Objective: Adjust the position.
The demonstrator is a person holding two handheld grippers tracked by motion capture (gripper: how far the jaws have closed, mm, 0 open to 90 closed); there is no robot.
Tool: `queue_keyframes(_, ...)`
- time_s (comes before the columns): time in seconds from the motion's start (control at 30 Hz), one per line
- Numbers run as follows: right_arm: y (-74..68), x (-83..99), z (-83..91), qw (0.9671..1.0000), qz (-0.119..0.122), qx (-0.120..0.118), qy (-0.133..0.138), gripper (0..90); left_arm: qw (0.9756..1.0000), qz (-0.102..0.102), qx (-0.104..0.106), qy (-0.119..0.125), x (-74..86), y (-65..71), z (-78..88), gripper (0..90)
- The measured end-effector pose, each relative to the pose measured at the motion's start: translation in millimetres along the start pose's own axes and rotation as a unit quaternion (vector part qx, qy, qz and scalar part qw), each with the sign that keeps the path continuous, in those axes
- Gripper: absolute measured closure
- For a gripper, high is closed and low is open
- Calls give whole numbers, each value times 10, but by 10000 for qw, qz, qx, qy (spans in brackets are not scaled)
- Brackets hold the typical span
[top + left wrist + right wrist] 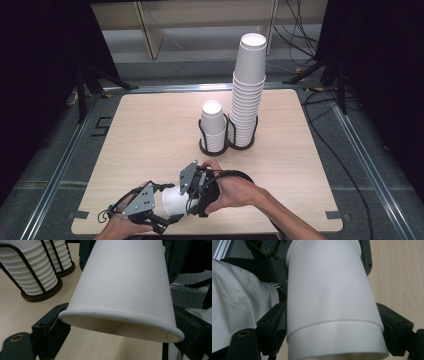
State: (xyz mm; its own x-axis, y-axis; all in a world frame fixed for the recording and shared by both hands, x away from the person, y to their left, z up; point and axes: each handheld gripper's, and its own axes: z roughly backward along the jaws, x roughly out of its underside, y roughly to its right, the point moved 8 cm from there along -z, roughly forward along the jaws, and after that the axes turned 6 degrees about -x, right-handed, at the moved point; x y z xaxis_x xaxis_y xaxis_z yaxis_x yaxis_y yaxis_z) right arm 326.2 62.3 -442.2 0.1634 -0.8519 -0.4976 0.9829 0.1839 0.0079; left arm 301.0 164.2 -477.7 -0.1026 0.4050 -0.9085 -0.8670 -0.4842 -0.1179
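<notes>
Low over the smooth pale desk (150,130) at 6 o'clock, well apart from the wire-racked stacks (247,100) toward 1 o'clock: nested paper cups (174,201), light, thin-walled, slick, easily crushed. Clamped by the left hand-held gripper (120,325) at the rolled rim and by the right hand-held gripper (334,323) nearer the base. Best pinched gently at the stiffer rim.

High cam sits above my side, looking forward and down at the table (150,125). My 2 gripper cams ride close, both sharing the white cup (120,290).
</notes>
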Motion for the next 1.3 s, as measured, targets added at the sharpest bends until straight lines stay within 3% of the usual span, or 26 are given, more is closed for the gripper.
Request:
queue_keyframes(0.1, 19, 6, -18, 10000, 75, -50, 1, 210, 10000, -2, 14, 2, -1, 7, 2, 112)
queue_keyframes(0.23, -12, 8, -18, 10000, 5, -96, -23, 220, 10000, -52, 51, -11, 4, 12, 9, 113)
queue_keyframes(0.33, 0, 20, -18, 9998, 173, -78, -51, 227, 9999, -89, 62, 0, 6, 22, 9, 113)
queue_keyframes(0.47, -15, 32, -6, 9998, 148, -103, 22, 232, 9998, -71, 66, 167, -11, 26, -4, 107)
queue_keyframes(0.6, -19, 33, 19, 9997, 226, -80, 112, 231, 9996, -4, 98, 283, -17, 15, -4, 89)
queue_keyframes(0.63, -32, 35, 30, 9998, 168, -81, 119, 231, 9994, 97, 117, 309, -20, 13, 3, 84)
queue_keyframes(0.7, -7, 42, 42, 9994, 280, -24, 187, 232, 9991, 141, 162, 373, -24, 4, 11, 88)
queue_keyframes(0.93, -2, 99, 191, 9985, 16, 62, 537, 232, 9971, 327, 92, 676, -73, -84, 67, 126)
queue_keyframes(0.97, 9, 120, 229, 9981, -60, 103, 612, 232, 9968, 391, -20, 698, -76, -113, 82, 144)
queue_keyframes(1.0, 39, 133, 268, 9969, -113, 190, 759, 231, 9949, 524, -60, 857, -100, -136, 80, 146)
queue_keyframes(1.03, 68, 138, 313, 9943, -260, 254, 1003, 230, 9949, 568, -118, 826, -101, -162, 99, 147)
queue_keyframes(1.07, 90, 149, 347, 9922, -345, 281, 1163, 230, 9928, 696, -124, 967, -127, -184, 107, 147)
queue_keyframes(1.13, 130, 168, 439, 9842, -570, 374, 1633, 229, 9908, 814, -117, 1074, -149, -210, 129, 146)
queue_keyframes(1.2, 141, 181, 477, 9791, -647, 417, 1883, 228, 9890, 928, -102, 1149, -168, -214, 144, 145)
queue_keyframes(1.3, 137, 174, 484, 9750, -655, 436, 2078, 228, 9892, 871, -50, 1177, -179, -201, 148, 145)
